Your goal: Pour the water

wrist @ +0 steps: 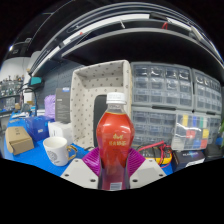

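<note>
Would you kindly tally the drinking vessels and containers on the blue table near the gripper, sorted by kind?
Bottles: 1, the red bottle with a white cap, between the gripper fingers
Cups: 1, the white cup beside it on the blue table
Perforated baskets: 1, the white basket behind the bottle
Total: 3

My view is evenly bright, lit from ceiling strips (120, 25) overhead that bend into arcs. The lens bows everything around the red bottle (114, 143); the drawer cabinets (170, 100) behind it curve and soften. A pale sheen runs down the bottle's front. Shadows stay faint.
</note>
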